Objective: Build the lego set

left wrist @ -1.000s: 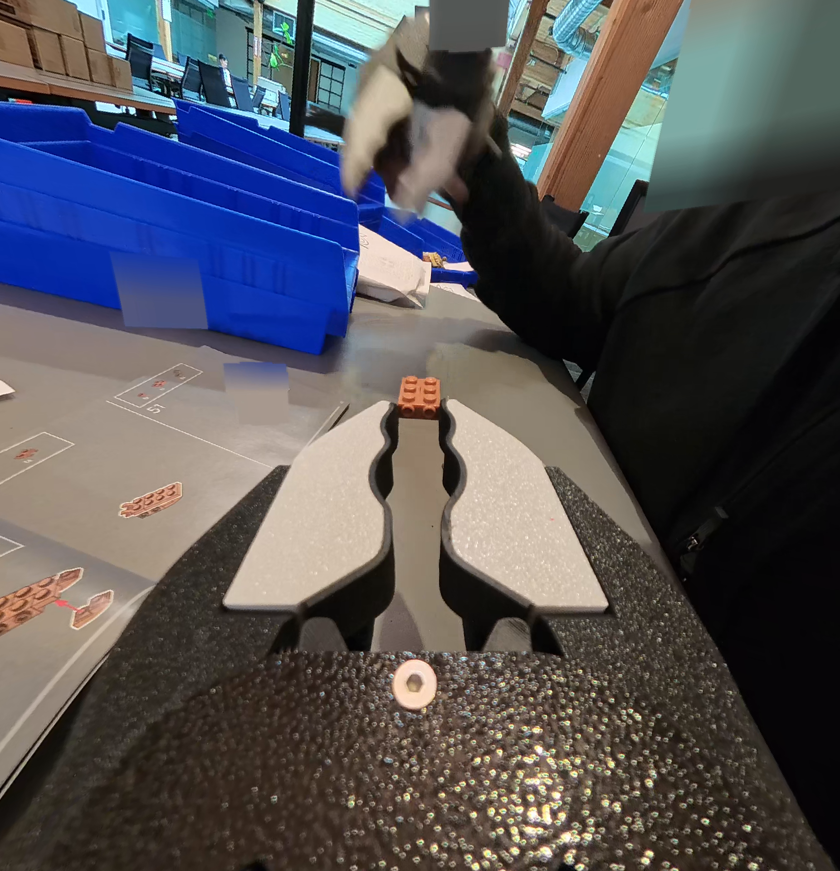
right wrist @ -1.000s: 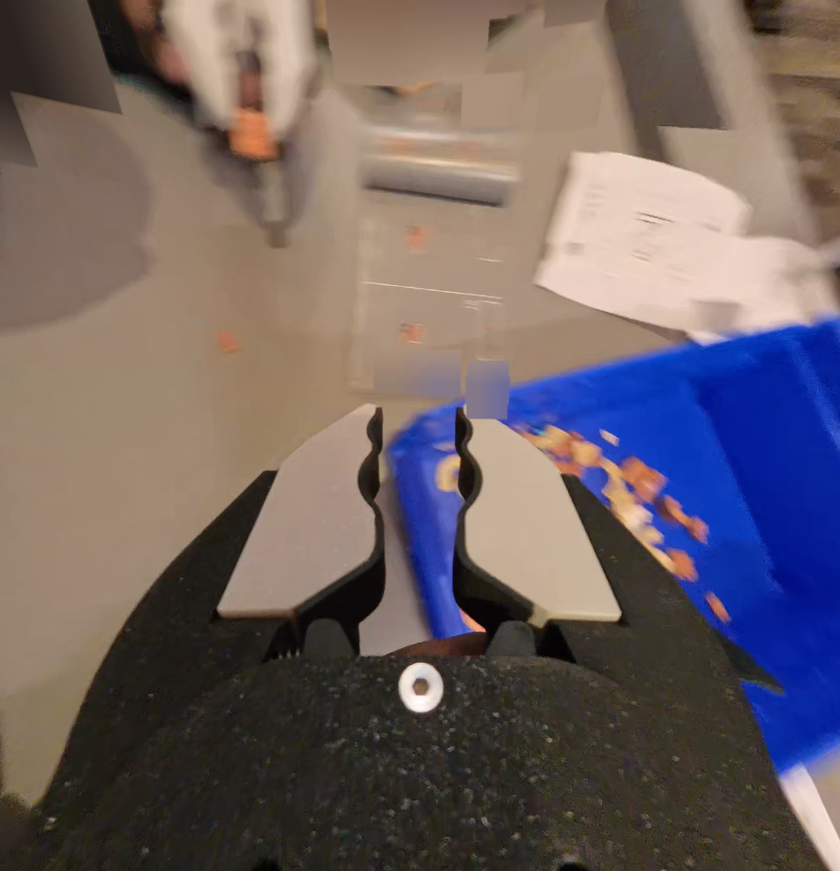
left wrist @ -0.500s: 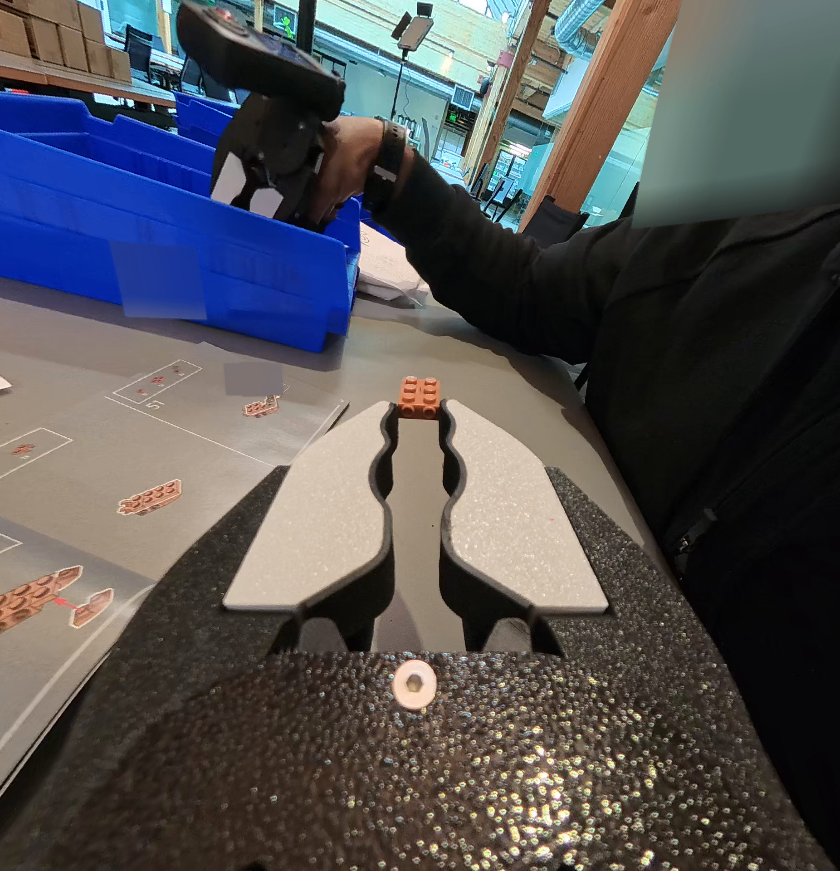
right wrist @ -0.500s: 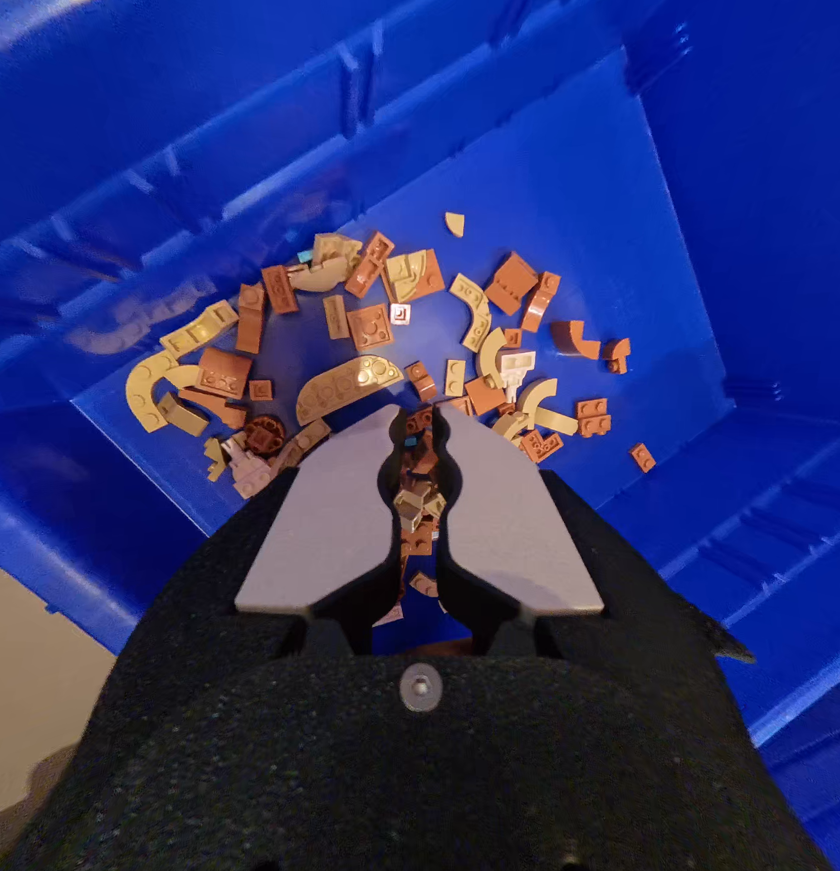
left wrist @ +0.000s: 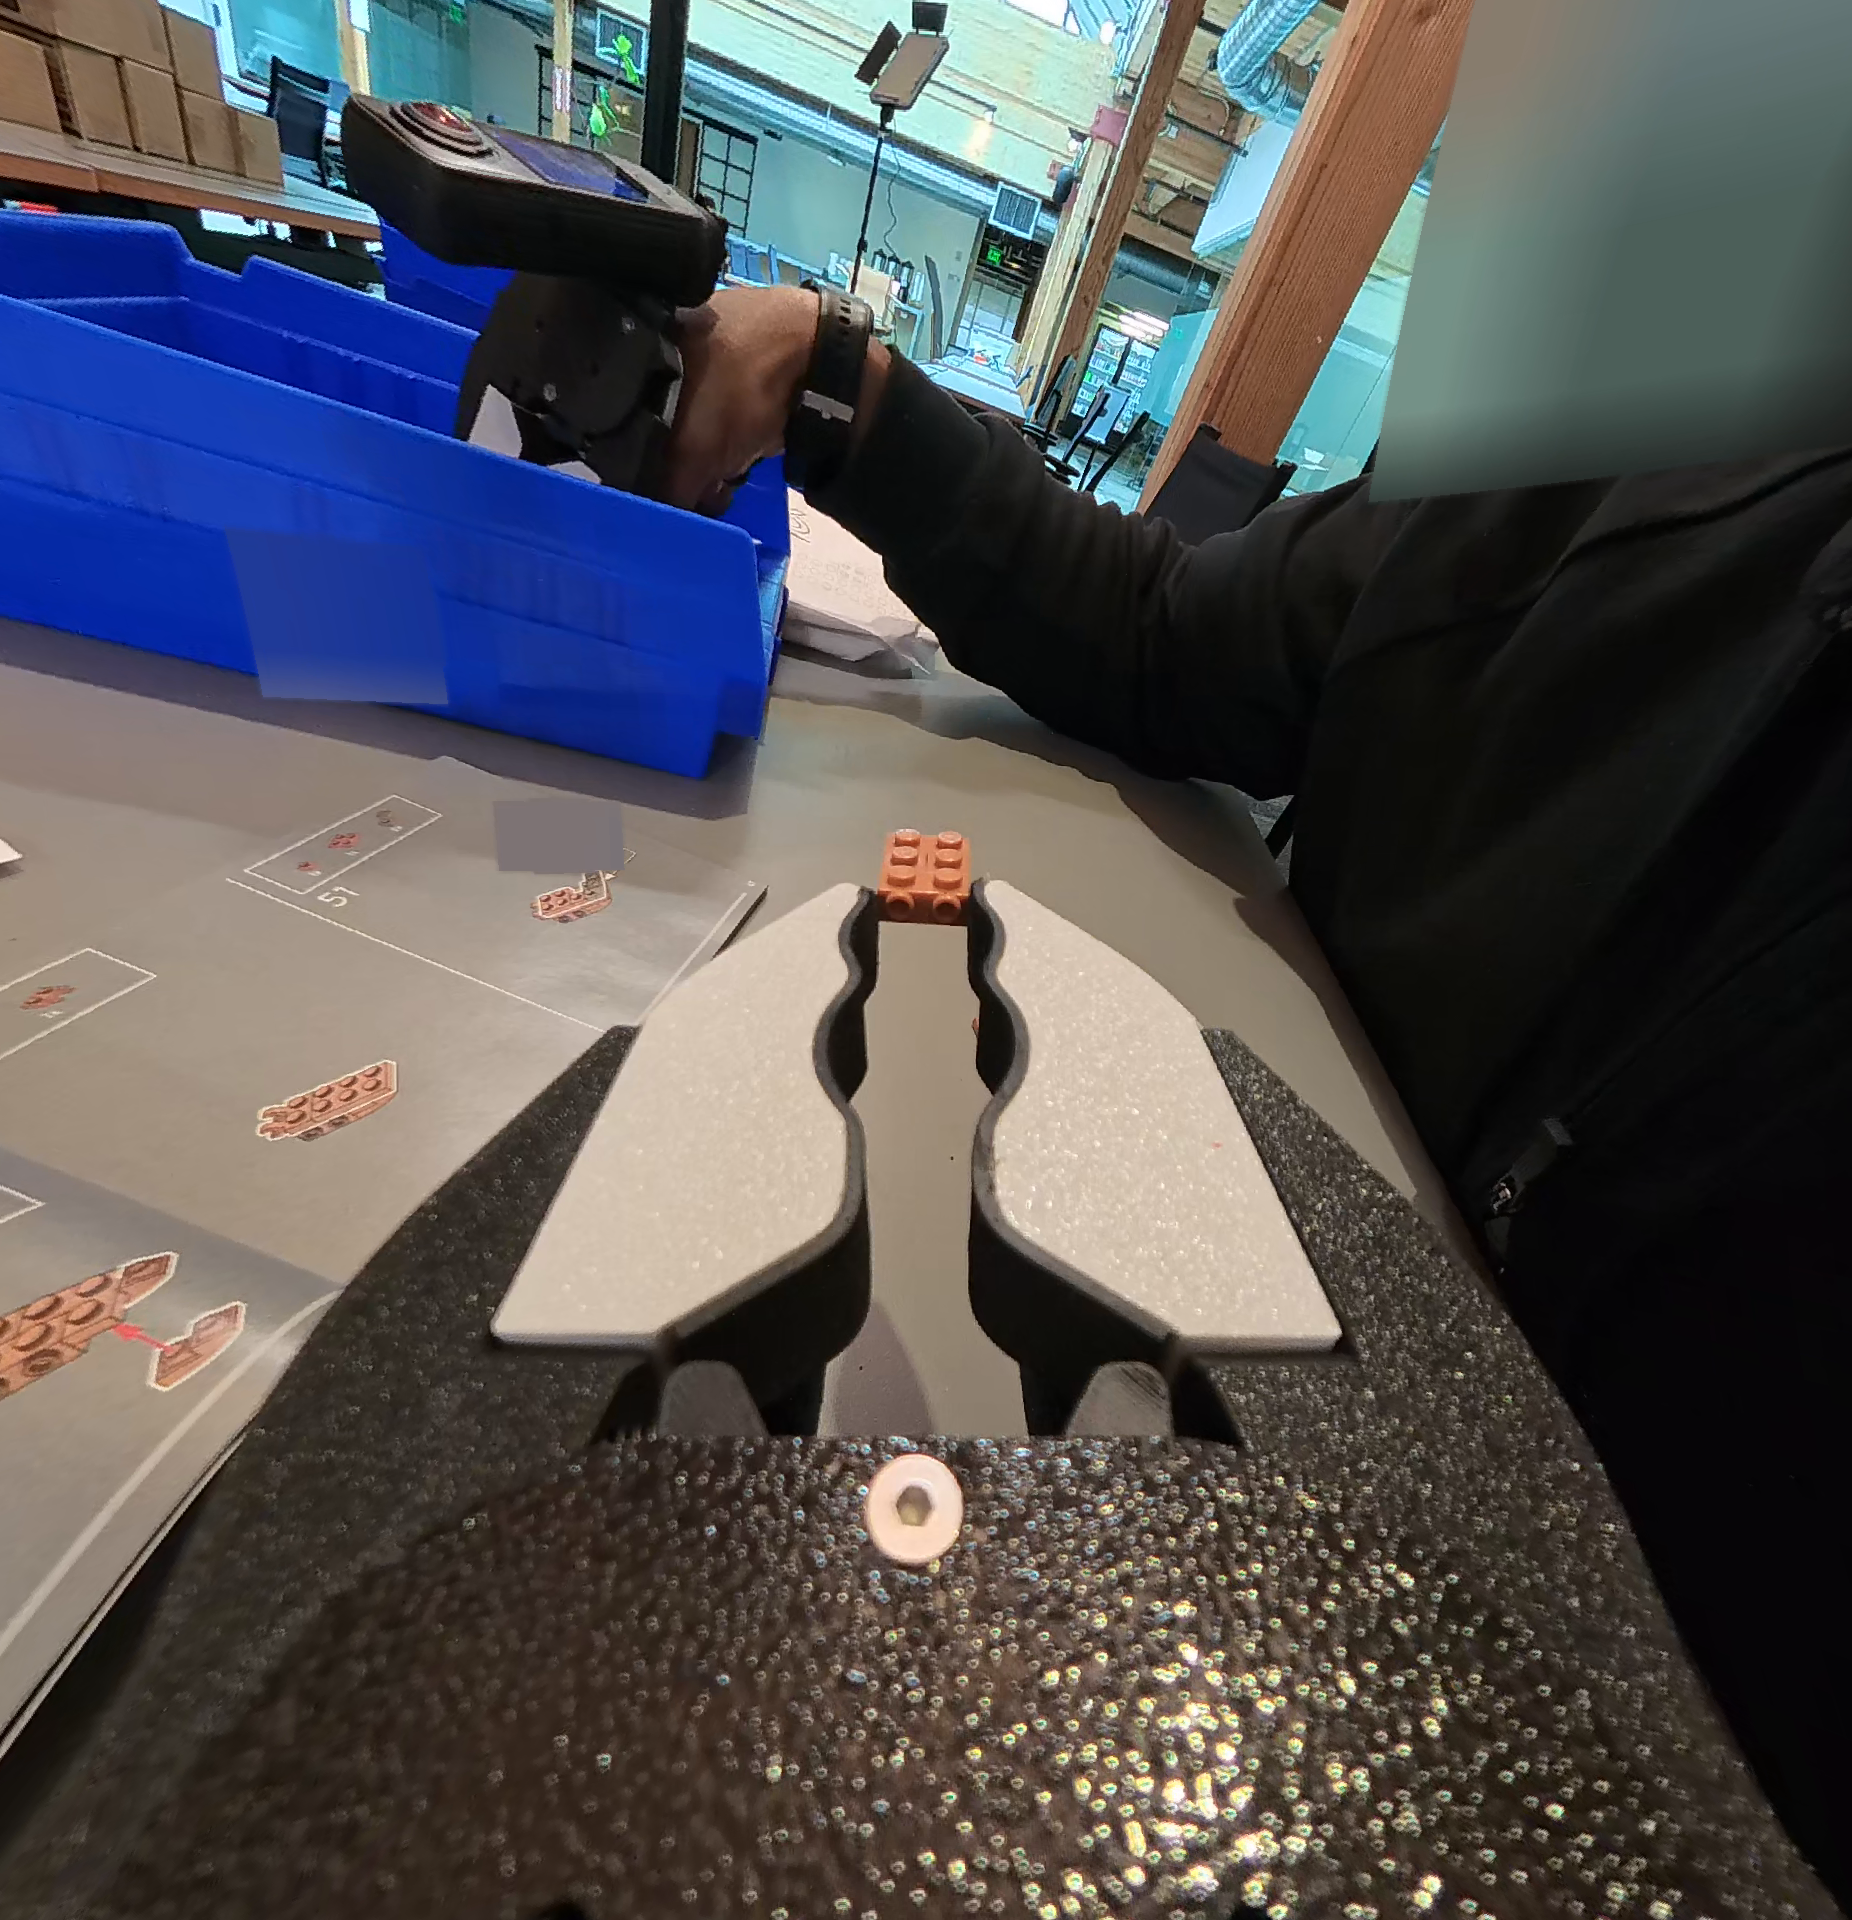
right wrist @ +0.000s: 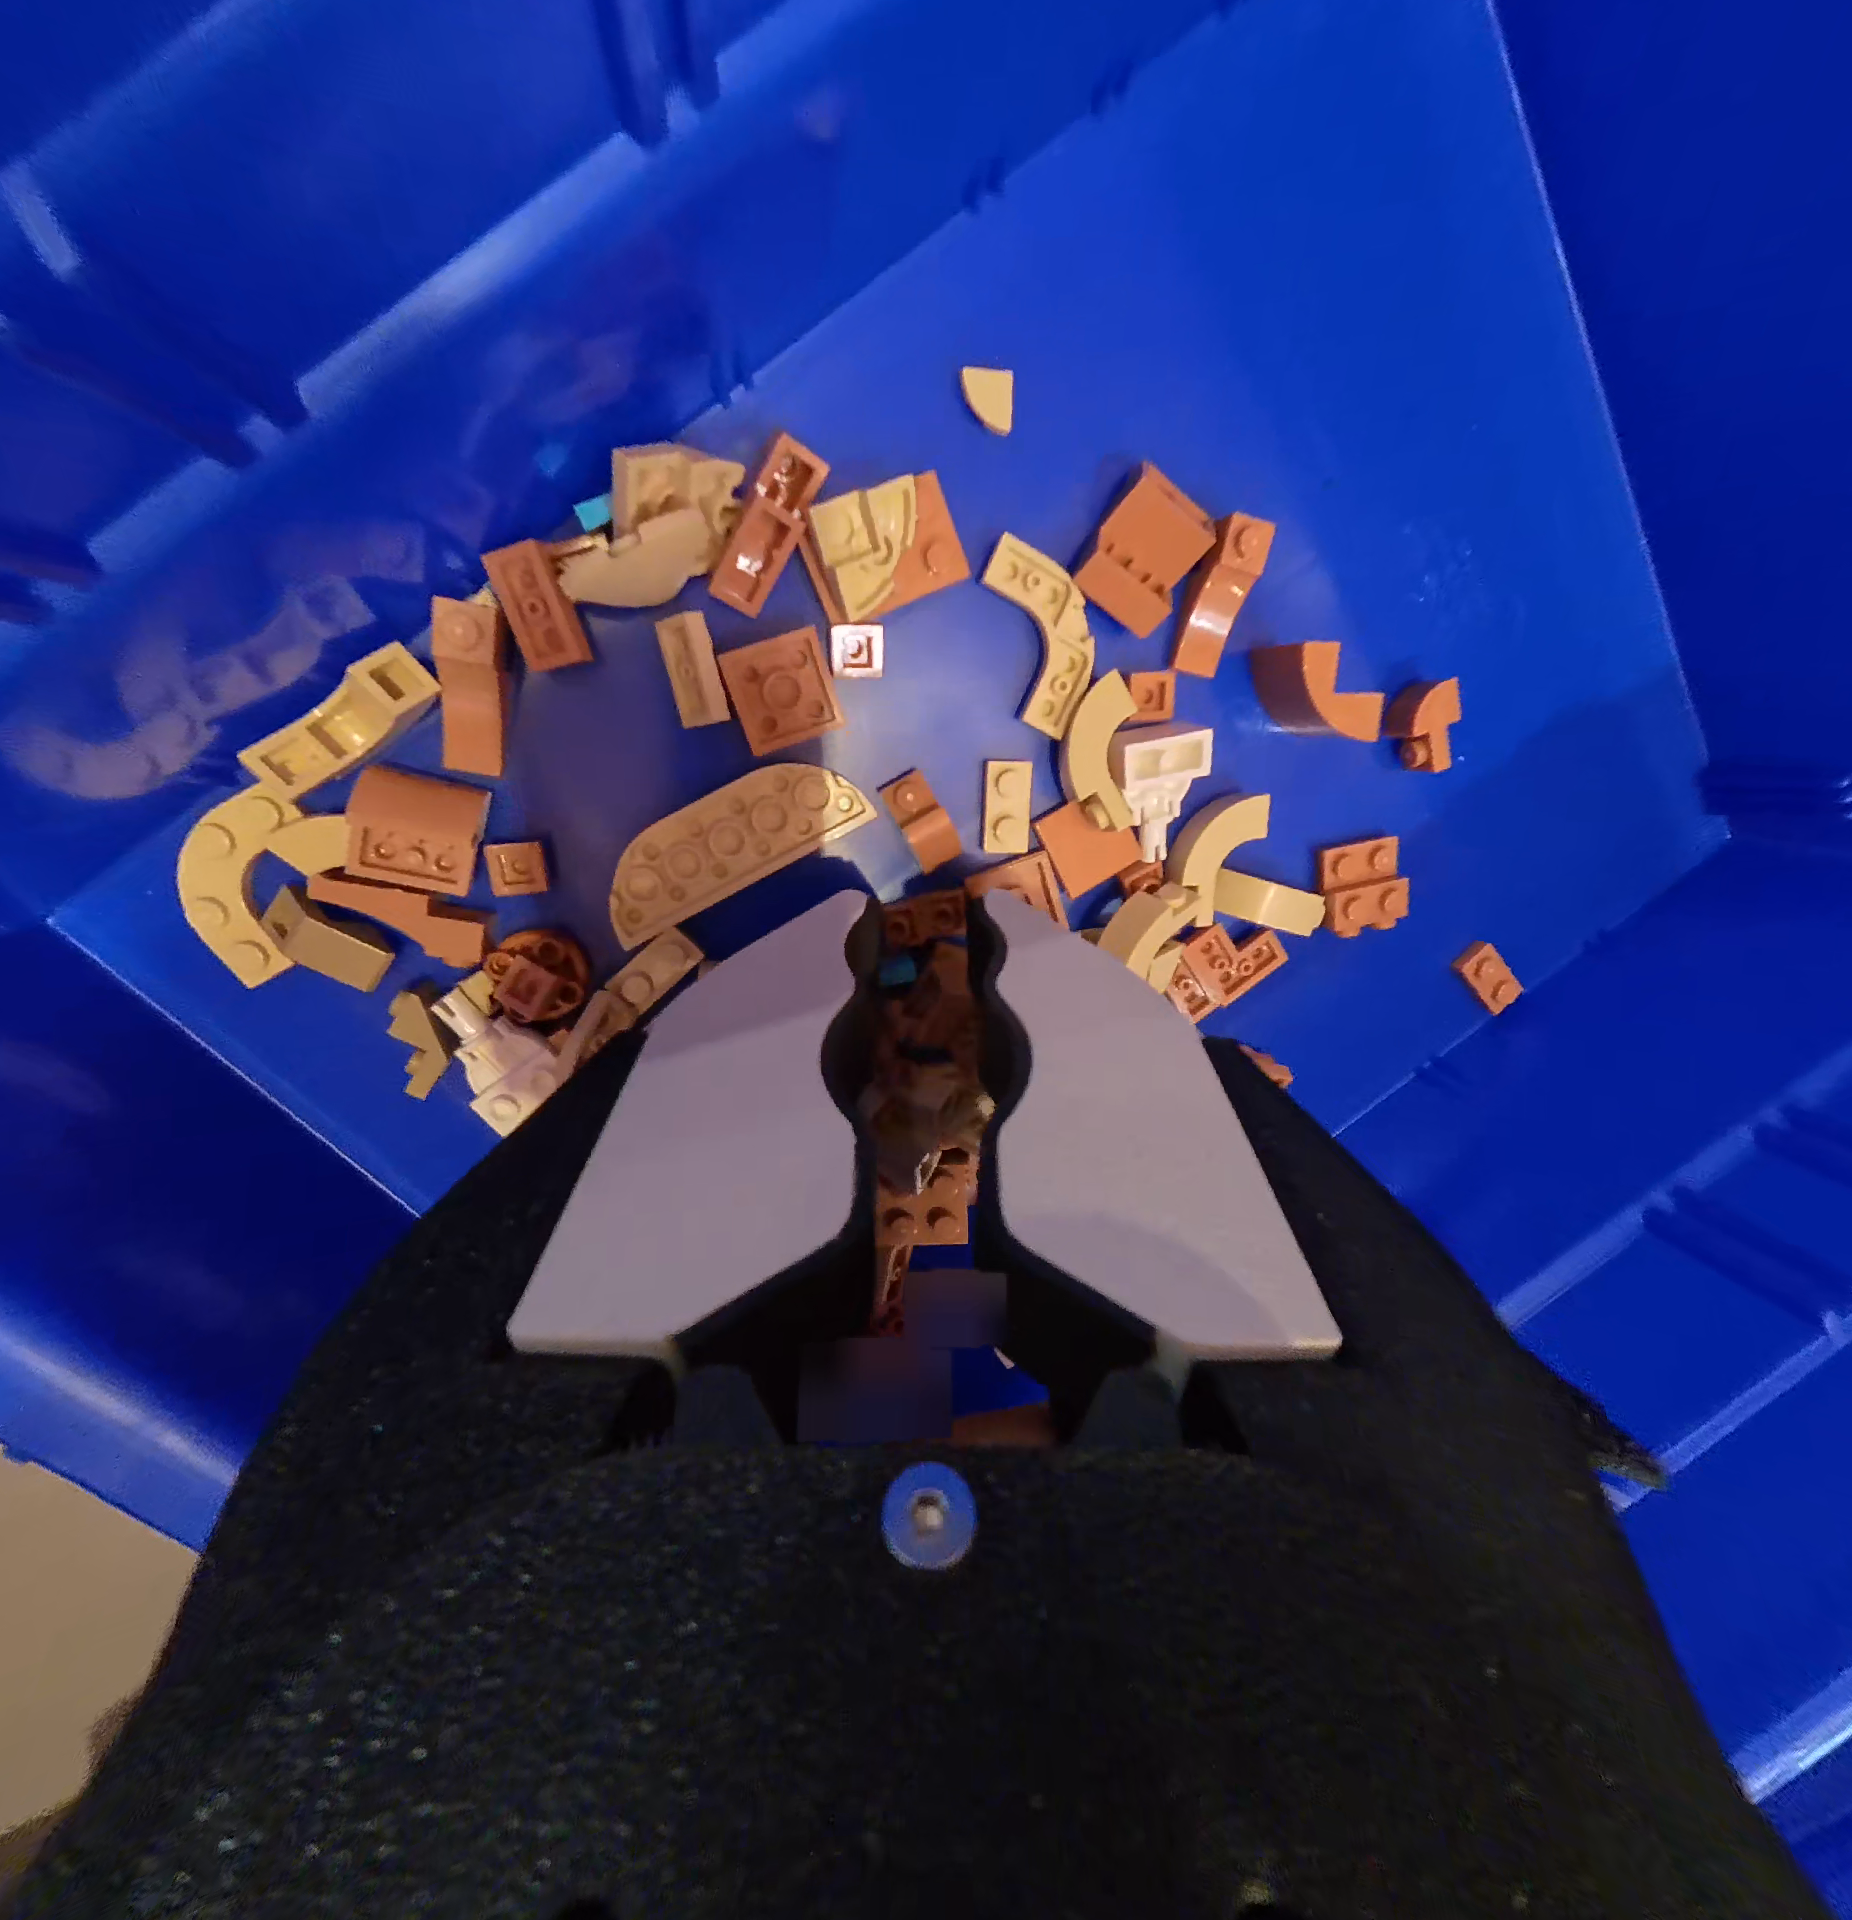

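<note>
My left gripper [left wrist: 924, 902] is shut on a small orange-brown brick [left wrist: 927, 871] with studs on top and on its near side, and holds it at the fingertips just above the grey table [left wrist: 1057, 831]. My right gripper [right wrist: 924, 916] reaches down into a blue bin [right wrist: 1317, 260] full of loose tan and brown pieces. A dark brown two-stud brick [right wrist: 927, 923] fills the gap between its fingertips, with both pads against its sides. The right gripper also shows in the left wrist view [left wrist: 579, 384], dipped into the bin [left wrist: 382, 582], with its fingertips hidden by the bin wall.
A printed instruction sheet [left wrist: 278, 987] lies on the table to the left. More blue bins [left wrist: 122, 312] stand behind. A person's black sleeve [left wrist: 1109, 603] crosses the right side. White paper [left wrist: 839, 592] lies beside the bin. Several tan curved pieces [right wrist: 735, 842] lie near the right fingertips. Some 35 cm of space lies between my two pairs of fingers.
My right gripper swung from above the table into the blue bin and went lower among the pieces; its jaws narrowed and now sit around a brown brick. The left gripper and its brick have not moved.
</note>
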`<action>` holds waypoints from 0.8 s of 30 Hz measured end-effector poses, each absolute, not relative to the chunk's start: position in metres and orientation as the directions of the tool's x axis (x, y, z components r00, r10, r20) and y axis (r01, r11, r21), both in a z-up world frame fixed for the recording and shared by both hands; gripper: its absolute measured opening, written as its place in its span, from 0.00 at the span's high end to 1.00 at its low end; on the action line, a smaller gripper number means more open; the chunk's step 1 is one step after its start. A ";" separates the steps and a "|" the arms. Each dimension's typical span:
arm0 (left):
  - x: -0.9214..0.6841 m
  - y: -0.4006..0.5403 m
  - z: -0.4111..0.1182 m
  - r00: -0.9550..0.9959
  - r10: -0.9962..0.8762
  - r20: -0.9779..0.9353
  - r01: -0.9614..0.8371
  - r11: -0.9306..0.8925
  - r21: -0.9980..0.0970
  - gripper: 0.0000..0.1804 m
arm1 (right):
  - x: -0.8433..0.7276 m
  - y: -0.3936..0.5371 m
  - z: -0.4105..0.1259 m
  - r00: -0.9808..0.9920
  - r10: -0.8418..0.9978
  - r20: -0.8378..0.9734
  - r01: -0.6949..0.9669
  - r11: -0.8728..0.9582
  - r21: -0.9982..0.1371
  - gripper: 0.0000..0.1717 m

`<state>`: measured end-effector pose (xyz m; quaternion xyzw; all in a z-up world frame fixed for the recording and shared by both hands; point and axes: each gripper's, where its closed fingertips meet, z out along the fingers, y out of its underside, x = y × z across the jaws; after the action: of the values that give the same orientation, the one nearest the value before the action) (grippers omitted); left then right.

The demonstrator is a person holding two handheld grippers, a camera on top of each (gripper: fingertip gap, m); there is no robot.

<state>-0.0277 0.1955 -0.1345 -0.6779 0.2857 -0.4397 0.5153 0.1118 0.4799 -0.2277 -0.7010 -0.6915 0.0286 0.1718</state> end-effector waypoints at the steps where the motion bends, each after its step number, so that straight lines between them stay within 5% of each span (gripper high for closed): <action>1: -0.028 0.196 -0.134 0.450 -0.840 0.302 0.066 -0.306 -0.950 0.91 | 0.112 0.480 -0.228 0.048 0.979 0.196 0.960 0.009 -0.281 0.91; 24: -0.025 0.194 -0.137 0.456 -0.846 0.277 0.037 -0.293 -0.955 0.91 | 0.112 0.480 -0.229 0.167 0.977 0.134 0.942 -0.118 -0.314 0.91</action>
<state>-0.0246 0.1943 -0.1366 -0.6802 0.2972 -0.4286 0.5151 0.1122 0.4797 -0.2288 -0.7458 -0.6433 0.0526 0.1652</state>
